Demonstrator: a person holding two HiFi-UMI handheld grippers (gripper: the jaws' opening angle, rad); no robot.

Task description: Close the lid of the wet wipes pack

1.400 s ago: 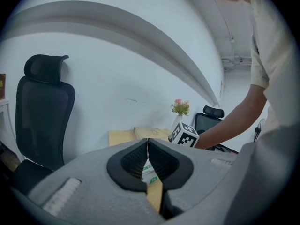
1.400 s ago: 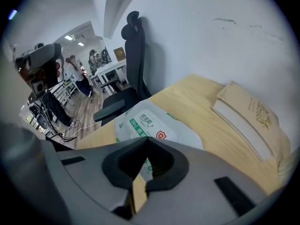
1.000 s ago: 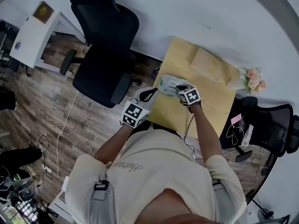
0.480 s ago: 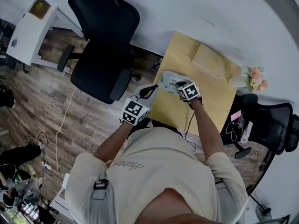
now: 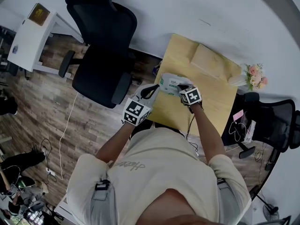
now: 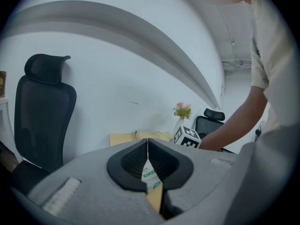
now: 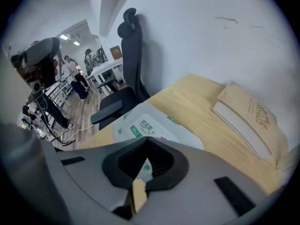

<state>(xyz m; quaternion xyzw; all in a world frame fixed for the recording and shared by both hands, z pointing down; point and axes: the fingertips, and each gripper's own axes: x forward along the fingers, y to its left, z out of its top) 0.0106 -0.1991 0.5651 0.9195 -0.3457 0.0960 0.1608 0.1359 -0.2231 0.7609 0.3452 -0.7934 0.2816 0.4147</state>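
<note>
I am looking down on two black office chairs: one (image 5: 101,55) is standing at the upper left of the head view, off the table's left edge, and the other (image 5: 276,125) is sitting at the right edge of the frame. One light wooden table (image 5: 211,102) is filling the centre. One white side desk (image 5: 28,41) is standing in the upper left corner.

One tan book (image 5: 208,62) is lying flat near the table's far edge. One wet wipes pack (image 5: 168,82) is lying flat by the table's left edge, closer in than the book and apart from it.

I am holding two grippers. The left gripper (image 5: 151,92) is hanging at the table's left edge, just beside the pack; its jaws are meeting at the tips with nothing between them, and the pack is showing beyond them. The right gripper (image 5: 182,87) is sitting over the pack's right end, its jaws likewise pressed together and gripping nothing. It is covering that part of the pack, so I cannot tell how the lid is lying.

One small bunch of pink flowers (image 5: 254,76) is standing at the table's far right corner.
</note>
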